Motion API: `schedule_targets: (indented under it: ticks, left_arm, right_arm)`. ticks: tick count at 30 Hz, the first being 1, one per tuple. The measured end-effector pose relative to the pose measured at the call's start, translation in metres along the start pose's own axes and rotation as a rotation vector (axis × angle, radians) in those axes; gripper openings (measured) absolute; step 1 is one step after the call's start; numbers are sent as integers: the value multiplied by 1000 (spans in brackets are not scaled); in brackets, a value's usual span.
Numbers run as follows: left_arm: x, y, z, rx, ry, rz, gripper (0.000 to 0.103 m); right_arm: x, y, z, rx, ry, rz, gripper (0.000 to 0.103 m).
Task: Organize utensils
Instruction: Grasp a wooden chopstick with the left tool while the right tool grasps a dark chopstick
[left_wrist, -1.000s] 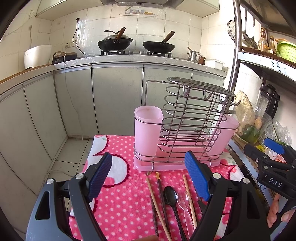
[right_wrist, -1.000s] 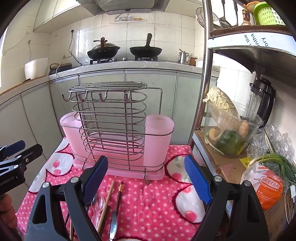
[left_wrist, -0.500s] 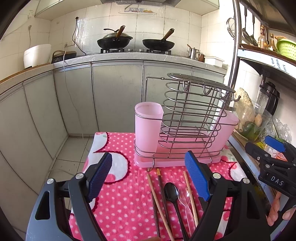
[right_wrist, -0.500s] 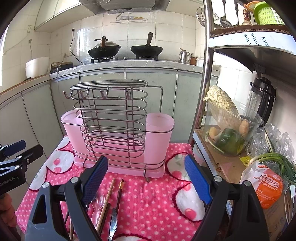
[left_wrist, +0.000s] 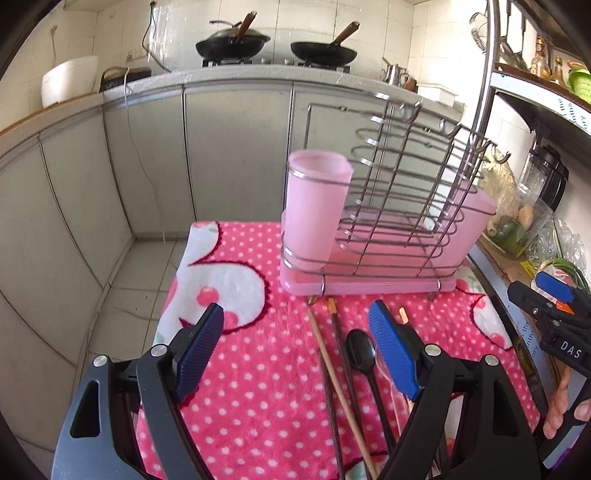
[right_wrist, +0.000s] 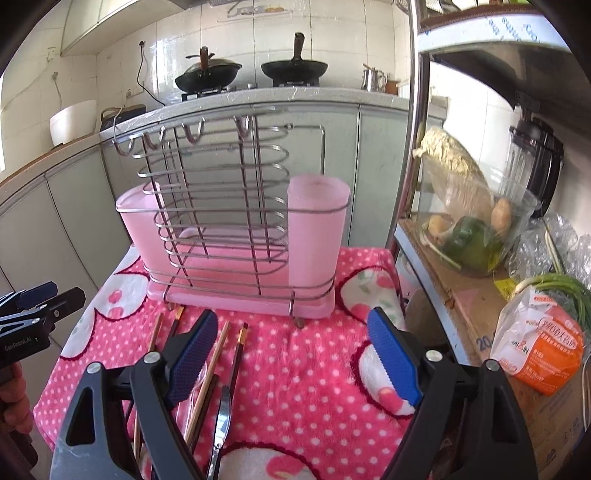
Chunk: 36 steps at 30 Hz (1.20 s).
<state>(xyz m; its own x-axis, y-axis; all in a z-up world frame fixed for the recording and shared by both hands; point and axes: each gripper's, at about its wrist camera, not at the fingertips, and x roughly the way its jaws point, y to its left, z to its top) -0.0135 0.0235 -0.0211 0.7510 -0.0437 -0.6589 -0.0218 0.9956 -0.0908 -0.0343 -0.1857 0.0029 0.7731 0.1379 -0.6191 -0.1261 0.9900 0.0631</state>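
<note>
The left gripper (left_wrist: 295, 350) gapes, grasping nothing. The right gripper (right_wrist: 291, 350) is closing on nothing over bare cloth (right_wrist: 303, 369). The utensils (left_wrist: 354, 369) (chopsticks, spoons) lie just before the pink rack (left_wrist: 369, 236); open cloth runs to its left edge.

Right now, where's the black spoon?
In the left wrist view the black spoon lies on the pink polka-dot cloth in front of the pink utensil rack, between the dark chopsticks and the left gripper's right-hand finger.
</note>
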Motion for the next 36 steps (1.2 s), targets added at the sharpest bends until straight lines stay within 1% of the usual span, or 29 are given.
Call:
schedule_targets:
  ticks: [1,3,4,6,7,8,10,11,15,19,21,26,27,28,29,32,36]
  left_arm:
    - [3,4,-1,-7,15,-8,73]
    - [9,11,-4,-22,58,-22,67]
    - [13,15,-6,-30,79,-27,60]
    - [20,19,-8,-41,120,-38,53]
    - [24,21,-9,-48,142,-44,50]
    - [27,22,-11,-55,162,-54,48]
    - [37,22,-14,-77,222,-89,42]
    - [44,22,-15,-89,254,-106,40]
    - [68,15,-16,-112,334,-136,37]
    - [91,7,-11,-112,385,-143,33]
    - [101,3,-7,-103,401,-137,30]
    - [126,-1,-3,-113,462,-122,23]
    - [130,-1,-4,-118,472,-125,18]
    - [135,-1,-4,-124,483,-130,11]
    - [139,0,-6,-130,492,-136,7]
    - [139,3,-7,-144,496,-160,6]
    - [126,10,-2,-144,476,-193,6]
  right_arm:
    - [3,-2,-2,8,20,6,74]
    - [11,-6,-7,26,59,22,66]
    - [15,-9,-9,38,79,36,65]
    - [21,-12,-14,58,108,56,58]
    - [24,-14,-17,65,121,65,57]
    - [27,-15,-19,72,135,78,54]
    - [34,-16,-23,83,165,101,47]
    - [37,-15,-25,85,177,113,43]
    - [48,-13,-30,92,228,157,31]
    - [60,-15,-35,107,275,195,24]
    - [64,-16,-36,119,295,208,18]
    - [73,-13,-36,123,336,249,14]
    - [76,-12,-36,123,344,256,13]
    - [78,-10,-36,123,352,264,13]
    - [81,-8,-36,123,361,275,13]
    - [87,-1,-34,129,383,298,12]
    - [101,9,-27,130,418,311,13]
